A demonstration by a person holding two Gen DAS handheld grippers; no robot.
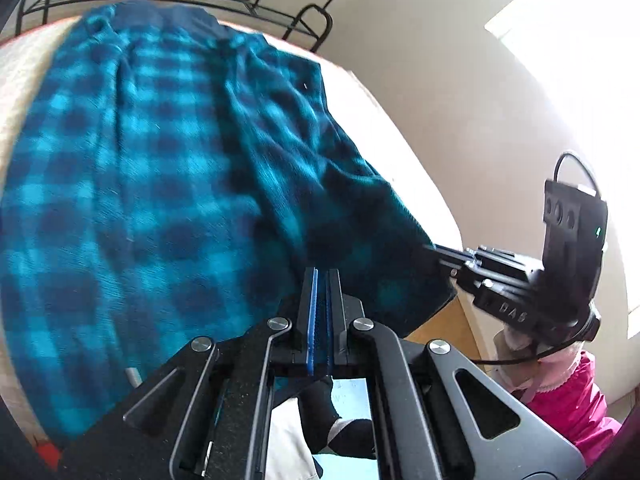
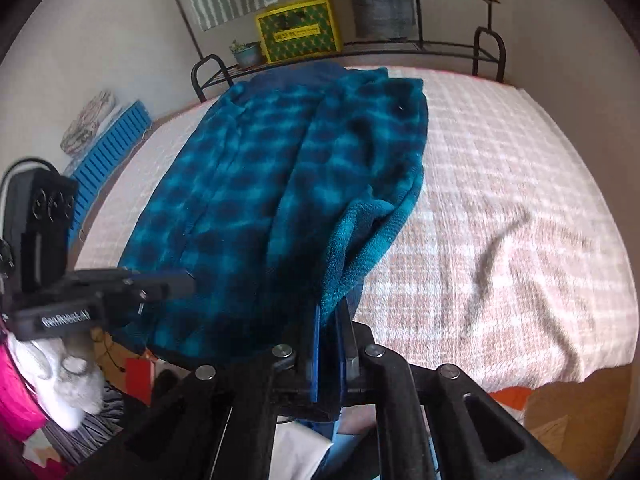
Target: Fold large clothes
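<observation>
A large blue and dark plaid fleece garment point(image 1: 132, 184) lies lengthwise on the bed, its near hem lifted. My left gripper point(image 1: 321, 276) is shut on the hem's near edge. My right gripper point(image 2: 331, 312) is shut on a fold of the same garment point(image 2: 256, 184), which drapes up over its fingers. The right gripper also shows in the left wrist view point(image 1: 452, 258) at the garment's right corner. The left gripper shows in the right wrist view point(image 2: 176, 282) at the left corner.
The bed has a pale checked cover point(image 2: 500, 208). A black metal rack point(image 2: 486, 54) stands behind it with a yellow-green box point(image 2: 298, 30) and a potted plant point(image 2: 245, 53). A blue slatted item point(image 2: 108, 148) leans at the left wall. Clutter lies on the floor.
</observation>
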